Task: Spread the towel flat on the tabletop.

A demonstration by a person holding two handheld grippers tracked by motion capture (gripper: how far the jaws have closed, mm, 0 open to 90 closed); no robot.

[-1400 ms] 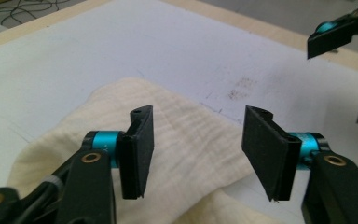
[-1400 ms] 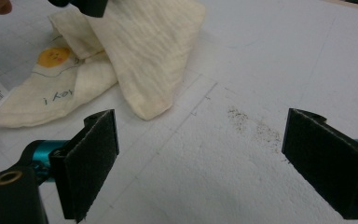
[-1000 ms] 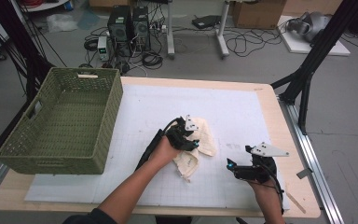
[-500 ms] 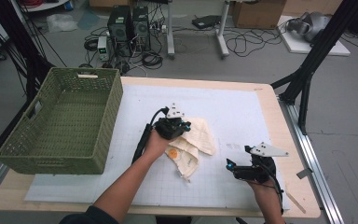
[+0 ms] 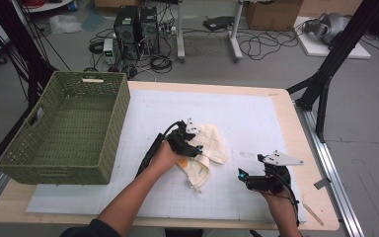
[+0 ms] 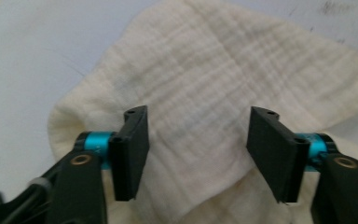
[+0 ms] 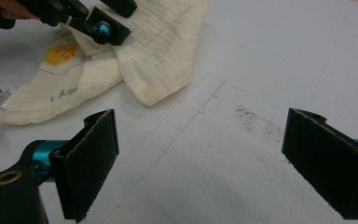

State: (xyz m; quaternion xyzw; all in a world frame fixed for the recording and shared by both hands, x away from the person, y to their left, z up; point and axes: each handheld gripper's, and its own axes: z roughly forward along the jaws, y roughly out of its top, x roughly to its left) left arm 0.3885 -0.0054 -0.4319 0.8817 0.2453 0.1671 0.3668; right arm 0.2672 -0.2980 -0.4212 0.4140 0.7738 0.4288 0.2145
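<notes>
Cream cloth (image 5: 212, 143) (crumpled) lies mid-mat (image 5: 256, 118), far from edges.

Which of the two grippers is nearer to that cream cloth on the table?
Left. The left gripper hovers right over the cream cloth, jaws just opened; the right gripper sits apart, off to its right.

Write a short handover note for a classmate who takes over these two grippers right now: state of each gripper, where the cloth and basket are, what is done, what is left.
Left gripper: over the cream cloth, jaws just opened, apart, pads not pressing on it.
Right gripper: open, nothing between its jaws, above bare white mat to the right of the cloth.
Cloth: mid-table, partly folded over itself, its printed part and label showing toward the person's side.
Green basket: at the left of the table, nothing seen inside.
Done: one flap appears laid over.
Left: probably finish folding; the basket may be where it goes.
</notes>
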